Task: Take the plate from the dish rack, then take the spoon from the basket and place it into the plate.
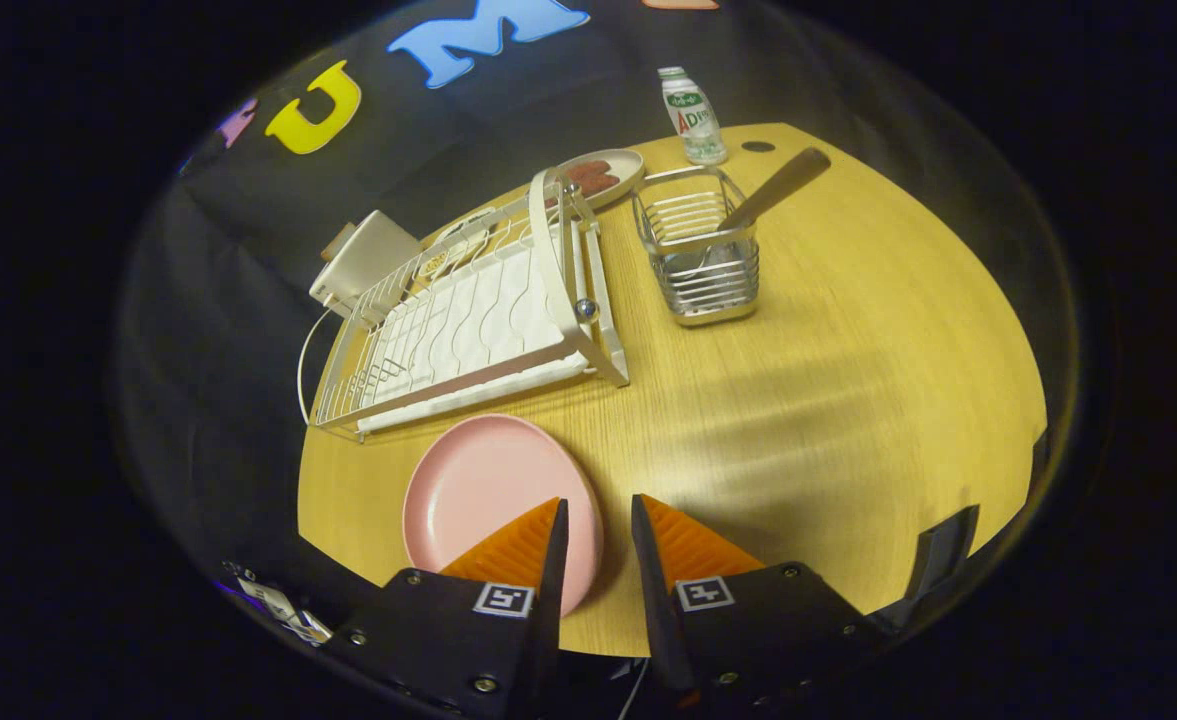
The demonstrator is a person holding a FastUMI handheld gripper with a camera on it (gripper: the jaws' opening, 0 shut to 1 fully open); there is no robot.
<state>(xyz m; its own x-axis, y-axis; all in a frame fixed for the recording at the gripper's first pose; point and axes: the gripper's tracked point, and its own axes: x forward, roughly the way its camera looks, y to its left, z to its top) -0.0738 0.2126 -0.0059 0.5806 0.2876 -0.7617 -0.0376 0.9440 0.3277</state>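
Desk (848, 380): round, light wood grain; carries all items below. Landmark for placement: dish rack (468, 320).

Dish rack: white wire frame on a white tray, slots empty, standing toward the far side of the desk.

Plate (483, 490): pink, round, empty, lying flat on the desk just in front of the dish rack, apart from it.

Basket (698, 255): metal wire, square, upright, just to the right of the dish rack.

Spoon (773, 187): standing in the basket, wooden handle leaning out over the rim away from the dish rack.

Small dish (603, 175): behind the dish rack's far corner, with reddish-brown pieces on it.

Bottle (692, 116): upright, beyond the basket.

White box (363, 262): at the dish rack's far left side.

Hand-held gripper (598, 510): fingers nearly closed, a narrow gap between them, holding nothing; one fingertip overlaps the plate's near edge, the other sits over bare desk.
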